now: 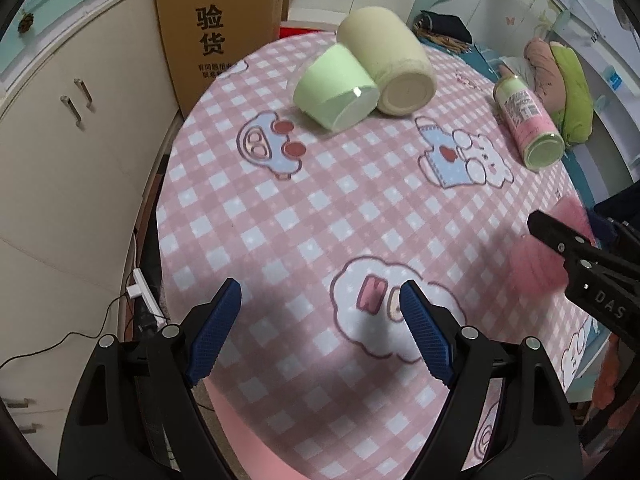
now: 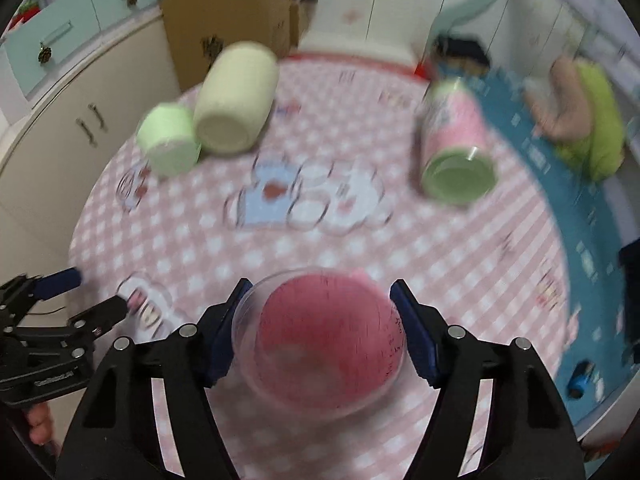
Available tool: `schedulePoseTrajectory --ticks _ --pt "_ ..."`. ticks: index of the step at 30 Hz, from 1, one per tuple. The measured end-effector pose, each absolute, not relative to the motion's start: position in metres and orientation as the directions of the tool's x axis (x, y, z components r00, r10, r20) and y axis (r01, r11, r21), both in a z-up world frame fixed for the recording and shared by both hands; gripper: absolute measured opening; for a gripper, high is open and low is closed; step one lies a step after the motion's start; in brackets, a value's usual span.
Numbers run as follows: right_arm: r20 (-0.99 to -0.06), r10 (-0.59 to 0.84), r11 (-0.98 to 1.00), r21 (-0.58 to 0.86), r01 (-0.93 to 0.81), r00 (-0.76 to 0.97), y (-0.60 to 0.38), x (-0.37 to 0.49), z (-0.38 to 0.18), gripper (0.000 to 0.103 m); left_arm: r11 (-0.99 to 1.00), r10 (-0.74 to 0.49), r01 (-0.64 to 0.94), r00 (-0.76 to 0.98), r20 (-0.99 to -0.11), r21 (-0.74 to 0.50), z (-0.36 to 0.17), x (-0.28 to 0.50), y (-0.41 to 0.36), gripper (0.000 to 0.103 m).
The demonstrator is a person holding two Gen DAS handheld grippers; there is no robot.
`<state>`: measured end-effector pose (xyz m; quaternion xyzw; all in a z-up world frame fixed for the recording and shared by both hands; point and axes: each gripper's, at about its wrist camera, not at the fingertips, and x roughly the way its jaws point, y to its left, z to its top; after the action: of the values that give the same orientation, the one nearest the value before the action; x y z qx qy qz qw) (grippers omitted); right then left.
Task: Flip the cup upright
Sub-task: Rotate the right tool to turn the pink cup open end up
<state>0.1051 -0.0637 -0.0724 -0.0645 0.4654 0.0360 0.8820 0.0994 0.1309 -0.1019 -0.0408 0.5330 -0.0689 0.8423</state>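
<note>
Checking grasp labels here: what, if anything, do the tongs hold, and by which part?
Right tongs straddle the pink cup at its side walls, though blur hides firm contact. Left tongs hold nothing.

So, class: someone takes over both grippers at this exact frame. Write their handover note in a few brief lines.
Left gripper: open, empty, above the checked tablecloth.
Right gripper: fingers on either side of the pink cup; the frame is blurred, so the grip and the cup's pose are unclear.
Green cup, cream cup and pink-labelled bottle lie on their sides at the far end.
Done: pink cup reached. Left: stand it upright.
</note>
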Motion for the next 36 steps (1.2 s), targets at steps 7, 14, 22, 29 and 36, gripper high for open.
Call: schedulePoseTrajectory --ticks 7,14,22,29,36 --pt "-0.818 -0.039 0.975 -0.158 -0.159 0.574 -0.056 0.118 -0.099 0.067 0.988 -0.153 0.076 0.431 -0.889 -0.133 -0.098 0.106 0.124 0.082" --pt "-0.852 0.011 0.971 -0.115 -0.208 0.524 -0.056 0.127 -0.093 0.06 0.989 -0.145 0.073 0.434 -0.889 -0.126 -0.097 0.107 0.123 0.082" --pt "-0.969 0.132 0.926 0.046 -0.376 0.208 -0.064 0.125 -0.078 0.06 0.989 -0.146 0.082 0.443 -0.885 -0.122 -0.094 0.104 0.127 0.082" --pt "-0.992 -0.018 0.913 -0.068 -0.402 0.127 -0.051 0.142 -0.107 0.061 0.987 -0.156 0.095 0.437 -0.886 -0.127 -0.098 0.106 0.123 0.082" --pt "-0.994 -0.007 0.935 -0.046 -0.352 0.11 -0.064 0.108 -0.126 0.08 0.991 -0.129 0.085 0.442 -0.888 -0.102 -0.101 0.104 0.126 0.082"
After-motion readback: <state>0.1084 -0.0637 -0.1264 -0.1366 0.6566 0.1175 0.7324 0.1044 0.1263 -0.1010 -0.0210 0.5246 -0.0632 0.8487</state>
